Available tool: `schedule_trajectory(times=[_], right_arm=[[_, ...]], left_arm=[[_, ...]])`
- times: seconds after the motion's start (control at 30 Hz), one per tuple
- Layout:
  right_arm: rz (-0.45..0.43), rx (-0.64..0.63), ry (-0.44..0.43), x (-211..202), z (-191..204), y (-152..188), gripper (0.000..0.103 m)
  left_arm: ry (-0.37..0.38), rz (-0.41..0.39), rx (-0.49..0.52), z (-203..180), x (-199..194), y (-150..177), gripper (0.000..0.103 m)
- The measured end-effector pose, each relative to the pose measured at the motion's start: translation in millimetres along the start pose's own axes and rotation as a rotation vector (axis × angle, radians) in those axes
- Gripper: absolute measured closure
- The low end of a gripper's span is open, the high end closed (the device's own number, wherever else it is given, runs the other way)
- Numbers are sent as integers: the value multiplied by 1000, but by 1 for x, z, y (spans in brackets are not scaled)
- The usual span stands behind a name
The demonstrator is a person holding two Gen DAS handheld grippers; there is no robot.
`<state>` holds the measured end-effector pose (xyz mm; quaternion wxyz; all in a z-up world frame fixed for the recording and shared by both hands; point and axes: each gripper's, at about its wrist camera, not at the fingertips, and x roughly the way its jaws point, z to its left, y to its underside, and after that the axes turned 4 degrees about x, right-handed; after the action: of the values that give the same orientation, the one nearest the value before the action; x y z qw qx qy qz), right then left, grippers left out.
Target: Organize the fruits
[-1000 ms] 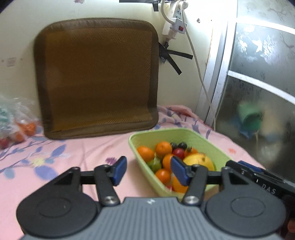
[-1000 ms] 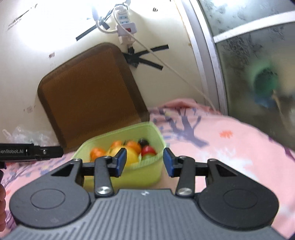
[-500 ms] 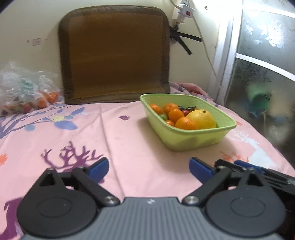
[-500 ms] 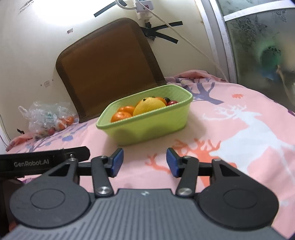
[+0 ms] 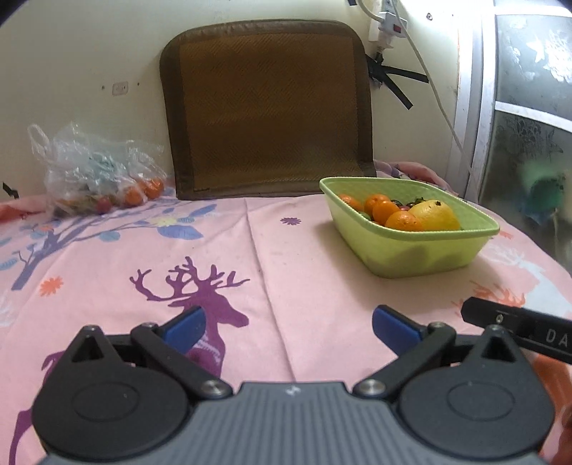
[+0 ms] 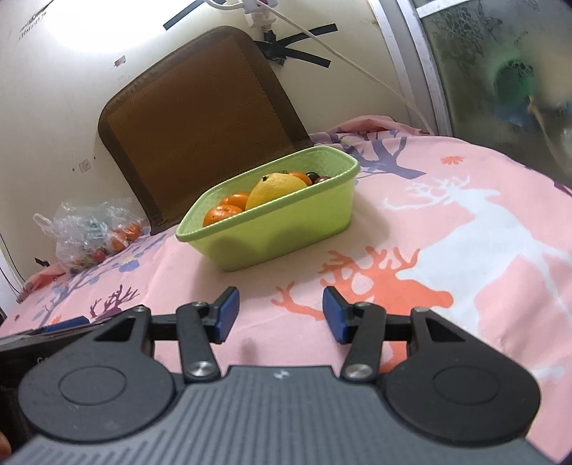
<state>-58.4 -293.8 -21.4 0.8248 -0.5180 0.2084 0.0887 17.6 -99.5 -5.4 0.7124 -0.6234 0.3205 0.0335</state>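
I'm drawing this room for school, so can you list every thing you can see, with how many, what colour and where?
basin: one, light green, on the cloth toward the right, holding fruit
big fruit: one, yellow, in the basin
oranges: at least four, orange, in the basin; small dark and red fruits behind them, too hidden to count
plastic bag: one, clear, far left by the wall, with orange and red fruit inside
cushion: one, brown, leaning on the wall
cloth: one, pink with deer and tree prints, covering the surface
power strip: one, white, on the wall, with a cable hanging down
left tool: one, black with blue pads, open, empty
right tool: one, black with blue pads, open, empty
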Motion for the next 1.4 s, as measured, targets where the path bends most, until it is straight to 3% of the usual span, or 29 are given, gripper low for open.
schedule_trajectory(times=[0.3,0.63,0.8,0.93,1.4], right_arm=[[8,-1,0,2,1,0,48],[6,18,-12,0,-1,0,48],[11,11,-24,1,0,-1,43],[11,12,-28,0,-1,-1,42],[15,26,-53,-1,-4,-2,39]], left_arm=[[-11,7,64,-8,2,0,0],[-2,45,34,-5,7,0,0],[17,72,32,-3,11,0,0],[-6,107,30,-3,16,0,0],[-34,106,39,-7,14,2,0]])
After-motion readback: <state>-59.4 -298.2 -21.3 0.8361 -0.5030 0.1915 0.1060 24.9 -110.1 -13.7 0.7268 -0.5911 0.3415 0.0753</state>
